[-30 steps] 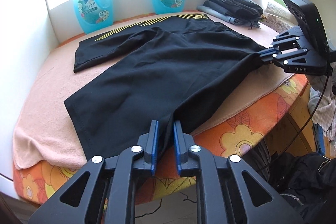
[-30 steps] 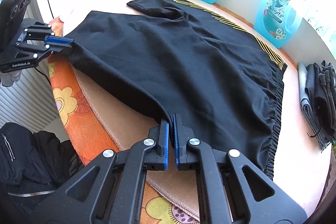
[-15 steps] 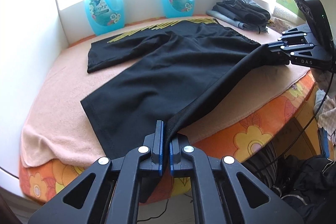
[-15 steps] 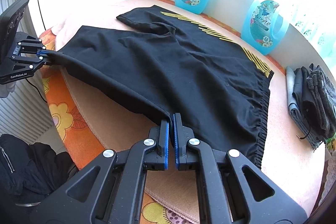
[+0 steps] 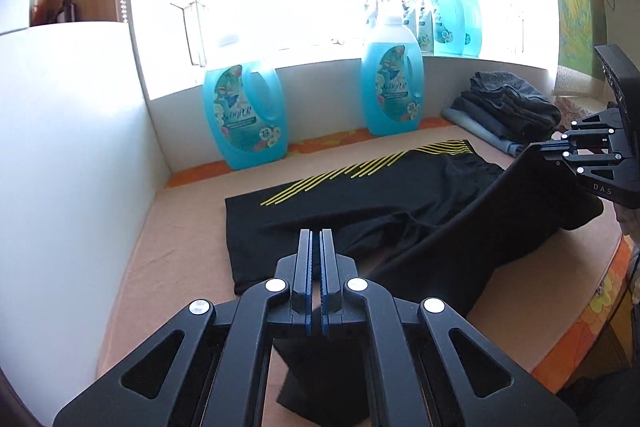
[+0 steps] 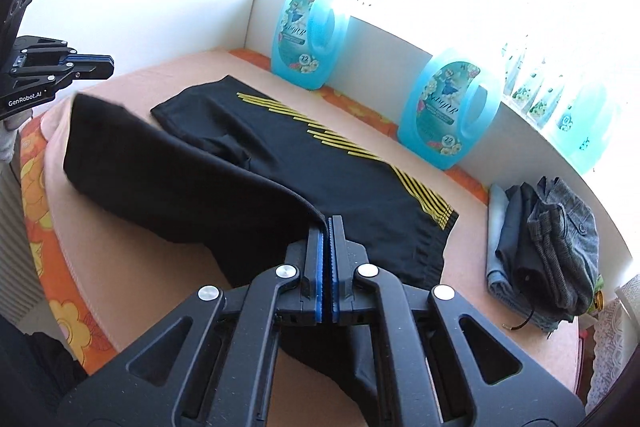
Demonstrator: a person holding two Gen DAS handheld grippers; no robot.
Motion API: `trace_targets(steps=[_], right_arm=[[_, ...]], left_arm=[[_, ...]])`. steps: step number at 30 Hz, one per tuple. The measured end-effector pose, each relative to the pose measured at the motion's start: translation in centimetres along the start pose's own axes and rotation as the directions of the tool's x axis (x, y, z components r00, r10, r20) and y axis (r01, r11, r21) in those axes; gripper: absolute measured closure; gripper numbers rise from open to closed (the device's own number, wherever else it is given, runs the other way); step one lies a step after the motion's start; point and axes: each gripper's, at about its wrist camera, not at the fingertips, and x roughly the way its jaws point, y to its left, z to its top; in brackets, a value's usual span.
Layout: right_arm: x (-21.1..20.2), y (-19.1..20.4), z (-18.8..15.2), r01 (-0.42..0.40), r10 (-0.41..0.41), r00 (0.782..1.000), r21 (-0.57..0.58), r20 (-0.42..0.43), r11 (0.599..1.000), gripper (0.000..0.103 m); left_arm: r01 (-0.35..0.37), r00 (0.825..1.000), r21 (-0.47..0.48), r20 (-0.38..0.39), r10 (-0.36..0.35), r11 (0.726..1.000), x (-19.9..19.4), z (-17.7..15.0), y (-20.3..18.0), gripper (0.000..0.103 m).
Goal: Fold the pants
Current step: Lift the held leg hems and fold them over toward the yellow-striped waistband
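— What covers the most ground?

— A beige blanket point(image 5: 180, 227) spread over the table. The black pants point(image 5: 400, 195) lie across it. The far leg is flat, its yellow stripes facing the window. The near half is lifted off the blanket and arches over toward the striped side.

— And around them?

— A pile of folded clothes point(image 5: 508, 111) sits at the right end of the blanket, near the pants' waistband but apart from it. Two blue detergent bottles, one point(image 5: 244, 115) and another point(image 5: 392, 87), stand upright against the low white wall behind the pants.

— The right gripper point(image 6: 328, 223)?

— Its jaws are pressed together on the raised edge of the pants near the waist. The cloth runs from its tips and drapes down under it. The left camera shows the same pinch point(image 5: 534, 147).

— The left gripper point(image 5: 316, 239)?

— It hangs above the hem end, its jaws drawn to a thin slit. Black cloth lies under its body. From the right camera point(image 6: 108, 61) the tips look bare and the blurred hem corner sits just below them, so I cannot tell whether it has hold of any fabric.
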Motion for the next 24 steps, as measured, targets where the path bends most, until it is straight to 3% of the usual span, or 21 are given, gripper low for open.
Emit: trace_targets(steps=[4,7,10,12,14,16,24], right_arm=[[2.5,-1.0,2.4,0.045,-0.045,0.999,-0.012,0.006,0.999,0.101],[4.4,-1.1,2.6,0.019,-0.019,1.000,-0.010,-0.022,1.000,0.101],[5.7,-1.0,2.0,0.004,-0.005,0.999,-0.021,-0.051,1.000,0.101],[6.4,-0.9,1.2,-0.003,0.001,0.998,-0.020,-0.070,1.000,0.101],[7.1,-1.0,0.6,-0.016,0.015,0.996,-0.009,-0.089,1.000,0.101],[7.4,-1.0,0.0,-0.020,0.020,0.995,-0.005,-0.101,1.000,0.101],[7.5,-0.6,-0.9,-0.038,0.037,0.993,-0.011,-0.114,0.999,0.101]], left_arm=[[0.011,1.000,-0.025,0.000,-0.011,1.000,2.8,1.9,1.6,0.101],[0.090,0.995,-0.101,-0.040,-0.094,0.991,4.4,1.3,2.9,0.101],[0.171,0.976,-0.136,-0.114,-0.187,0.976,5.2,-0.4,3.0,0.101],[0.207,0.960,-0.168,-0.154,-0.233,0.964,5.6,-1.8,3.1,0.094],[0.224,0.942,-0.193,-0.208,-0.263,0.955,6.0,-3.1,3.0,0.067],[0.217,0.935,-0.201,-0.237,-0.262,0.955,6.2,-4.3,2.9,0.058],[0.184,0.921,-0.217,-0.302,-0.245,0.959,7.2,-6.8,2.3,0.058]])
